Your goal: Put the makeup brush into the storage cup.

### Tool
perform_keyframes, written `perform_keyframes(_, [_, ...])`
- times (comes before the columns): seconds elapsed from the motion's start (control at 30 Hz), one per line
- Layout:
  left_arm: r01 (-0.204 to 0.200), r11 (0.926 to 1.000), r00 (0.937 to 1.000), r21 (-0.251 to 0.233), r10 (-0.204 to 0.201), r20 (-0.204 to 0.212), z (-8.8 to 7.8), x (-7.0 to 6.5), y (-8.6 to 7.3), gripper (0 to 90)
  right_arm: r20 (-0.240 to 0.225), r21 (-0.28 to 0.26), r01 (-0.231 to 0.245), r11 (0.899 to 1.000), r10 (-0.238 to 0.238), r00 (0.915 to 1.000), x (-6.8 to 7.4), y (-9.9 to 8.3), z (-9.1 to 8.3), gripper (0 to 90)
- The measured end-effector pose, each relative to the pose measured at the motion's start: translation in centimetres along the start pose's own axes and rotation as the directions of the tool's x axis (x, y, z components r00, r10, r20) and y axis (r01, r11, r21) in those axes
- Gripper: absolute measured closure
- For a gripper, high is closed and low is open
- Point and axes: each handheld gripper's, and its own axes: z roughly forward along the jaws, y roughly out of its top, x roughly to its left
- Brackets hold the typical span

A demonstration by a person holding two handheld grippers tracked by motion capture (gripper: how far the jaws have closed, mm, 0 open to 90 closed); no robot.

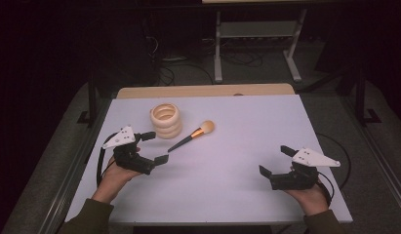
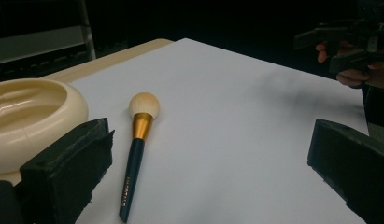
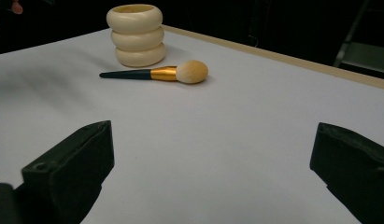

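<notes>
While the makeup brush (image 1: 193, 135) lies flat on the white surface (image 1: 227, 170), just in front of the cream ringed holder (image 1: 166, 120), I see my left gripper (image 1: 152, 147) close to its dark handle end, fingers spread wide and holding nothing. In the left gripper view the brush (image 2: 133, 154) sits just inside the left finger (image 2: 63, 172), bristles pointing away. My right gripper (image 1: 275, 161) rests well apart near the surface's right edge, fingers likewise spread and empty.

Glossy cream holder (image 3: 136, 35), brush (image 3: 157, 73) with shiny gold metal ferrule, matt white table (image 1: 227, 161)
</notes>
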Motion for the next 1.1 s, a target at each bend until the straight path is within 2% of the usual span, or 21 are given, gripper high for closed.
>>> perform_keyframes(0.7, [-0.026, 0.9997, 0.9995, -0.001, 0.026, 0.017, 1.8, 0.4, 1.3, 0.0, -0.005, 0.009, 0.001, 1.000, -0.001, 1.0000, 0.0, -0.1, 0.1, 0.0])
perform_keyframes(1.1, [-0.024, 0.9997, 0.9996, 0.006, 0.024, 0.015, 2.9, 0.8, 1.5, 0.0, -0.004, 0.010, -0.002, 1.000, 0.002, 1.0000, 0.0, -0.1, 0.0, 0.0])
